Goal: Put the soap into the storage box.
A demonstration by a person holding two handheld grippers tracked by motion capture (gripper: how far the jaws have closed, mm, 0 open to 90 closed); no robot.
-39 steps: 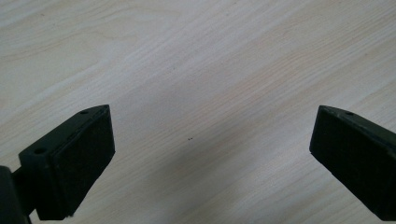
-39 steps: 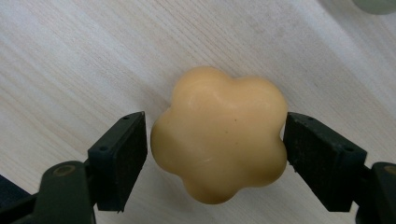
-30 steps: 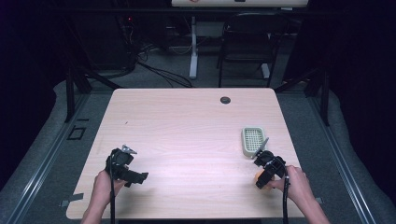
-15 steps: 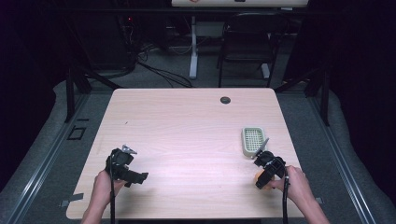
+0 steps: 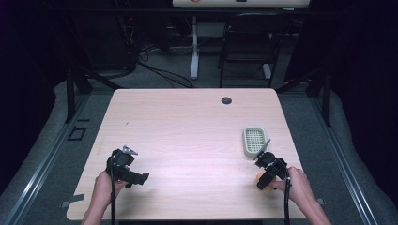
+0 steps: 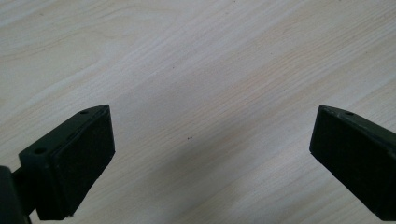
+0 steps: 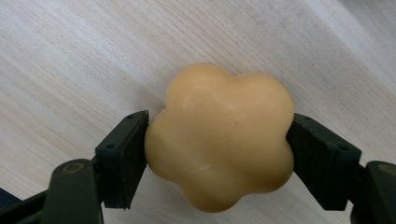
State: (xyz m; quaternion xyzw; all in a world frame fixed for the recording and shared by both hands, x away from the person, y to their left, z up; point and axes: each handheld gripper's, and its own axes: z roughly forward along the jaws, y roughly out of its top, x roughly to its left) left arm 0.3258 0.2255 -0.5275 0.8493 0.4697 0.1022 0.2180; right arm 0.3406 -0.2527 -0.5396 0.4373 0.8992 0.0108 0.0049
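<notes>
Yellow soap (image 7: pixel 220 137) between right gripper (image 7: pixel 219 140) pads

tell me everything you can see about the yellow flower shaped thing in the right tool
The flower-shaped piece is pale yellow-orange, smooth and slightly glossy, like soap or wax, with rounded lobes around its edge and no visible damage. The right tool has its two black pads pressed against opposite sides. It sits over the light wooden table near the right front edge, below a green slotted dish.
</notes>
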